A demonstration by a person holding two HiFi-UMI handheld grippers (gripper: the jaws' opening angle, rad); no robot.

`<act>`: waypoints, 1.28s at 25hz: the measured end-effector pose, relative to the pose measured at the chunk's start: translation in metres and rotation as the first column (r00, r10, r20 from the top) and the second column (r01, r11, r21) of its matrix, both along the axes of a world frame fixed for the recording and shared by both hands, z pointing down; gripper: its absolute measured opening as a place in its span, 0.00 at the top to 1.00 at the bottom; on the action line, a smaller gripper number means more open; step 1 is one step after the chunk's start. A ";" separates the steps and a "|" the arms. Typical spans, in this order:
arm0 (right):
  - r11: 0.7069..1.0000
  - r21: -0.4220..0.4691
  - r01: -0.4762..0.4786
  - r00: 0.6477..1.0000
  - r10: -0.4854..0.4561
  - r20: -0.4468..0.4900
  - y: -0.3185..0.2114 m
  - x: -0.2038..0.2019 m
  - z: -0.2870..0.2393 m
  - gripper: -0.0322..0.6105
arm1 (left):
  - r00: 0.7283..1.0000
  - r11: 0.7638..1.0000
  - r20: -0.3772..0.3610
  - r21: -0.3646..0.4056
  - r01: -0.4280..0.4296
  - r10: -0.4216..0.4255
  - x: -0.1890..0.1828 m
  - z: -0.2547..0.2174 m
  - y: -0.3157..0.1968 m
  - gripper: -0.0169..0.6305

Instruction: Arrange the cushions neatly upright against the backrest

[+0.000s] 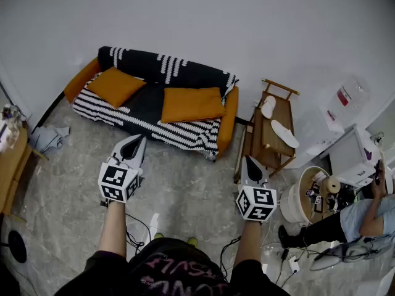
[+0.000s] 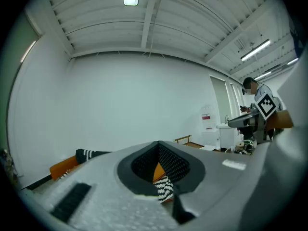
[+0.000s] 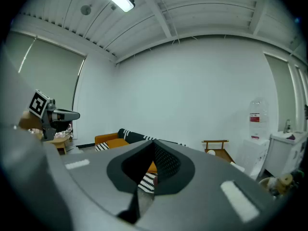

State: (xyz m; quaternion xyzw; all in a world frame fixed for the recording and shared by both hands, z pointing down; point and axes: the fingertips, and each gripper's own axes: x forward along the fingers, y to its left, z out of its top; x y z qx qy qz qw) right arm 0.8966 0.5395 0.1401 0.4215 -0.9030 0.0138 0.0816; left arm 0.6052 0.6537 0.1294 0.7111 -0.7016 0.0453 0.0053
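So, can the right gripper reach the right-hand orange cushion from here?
Probably not yet: the right gripper hangs well short of the sofa, jaws shut. Only floor lies between it and the right-hand orange cushion, so stepping forward should do.

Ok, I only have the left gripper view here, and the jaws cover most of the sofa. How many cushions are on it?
Observer: Two orange ones, a left cushion and a right cushion, both on the seat of the sofa.
Operator: Standing against the back?
Observer: No. Both lie flat on the seat, and neither is upright against the backrest.
Operator: And the right gripper's jaws?
Observer: The right gripper is shut with nothing between its jaws, over the floor in front of the sofa.
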 end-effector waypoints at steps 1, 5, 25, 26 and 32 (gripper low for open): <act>1.000 0.001 -0.004 1.000 0.004 -0.001 0.000 0.001 0.000 0.94 | 1.000 1.000 0.000 -0.002 -0.006 0.006 0.002 0.001 0.000 0.97; 1.000 -0.002 -0.013 1.000 0.013 0.002 0.001 0.001 0.002 0.94 | 1.000 1.000 0.006 -0.009 -0.022 0.022 0.007 0.005 0.002 0.97; 1.000 -0.023 -0.011 1.000 0.010 -0.024 0.020 -0.030 0.007 0.93 | 0.997 0.997 -0.018 0.003 -0.081 0.081 -0.012 0.011 0.009 0.97; 1.000 -0.024 -0.016 1.000 0.015 -0.024 0.022 -0.032 0.008 0.93 | 0.996 0.996 -0.020 0.002 -0.089 0.089 -0.013 0.012 0.010 0.97; 0.999 -0.039 0.004 1.000 -0.005 -0.015 0.029 -0.054 0.015 0.93 | 0.994 0.994 -0.019 0.001 -0.107 0.107 -0.024 0.021 0.015 0.97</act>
